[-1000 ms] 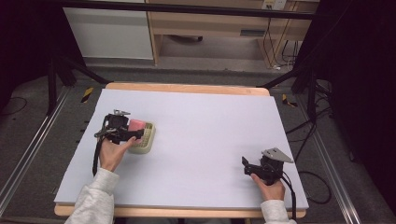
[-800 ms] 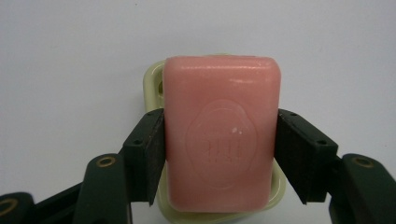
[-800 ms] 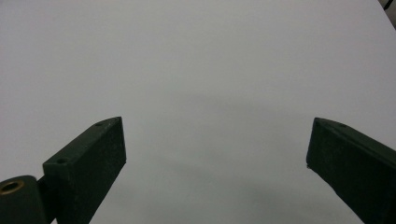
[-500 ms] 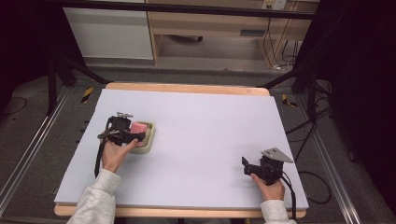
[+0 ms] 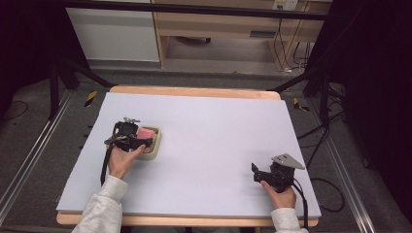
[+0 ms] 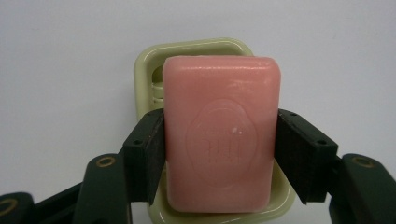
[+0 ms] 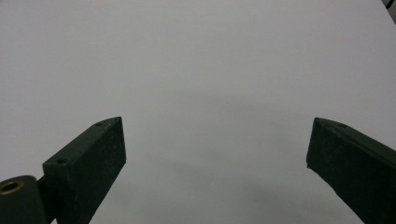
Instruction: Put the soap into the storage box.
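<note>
Pink, smooth, box-shaped bar of soap (image 6: 222, 135) pinched on both long sides by the left gripper (image 6: 219, 154) — pads (image 6: 150, 154) pressed flat on the soap so it cannot slip. Held right over the pale green, round-cornered plastic soap dish (image 6: 144, 70), on the left side of the table. Hard to tell whether the soap sits in the dish or hangs just above it. Seen from above, left gripper (image 5: 140, 141) at the near-left edge of the dish (image 5: 154, 154), with the soap (image 5: 146, 133) poking out pink past the black jaws.

Right gripper (image 5: 265, 174) well apart, down at the near right of the flat white table top (image 5: 218, 126) — jaws spread wide with nothing between them, just bare table (image 7: 210, 70). Likely parked there out of the way, so the left one has room to work.

Probably a job of putting the soap in its dish, or lifting it out — cannot say which.
</note>
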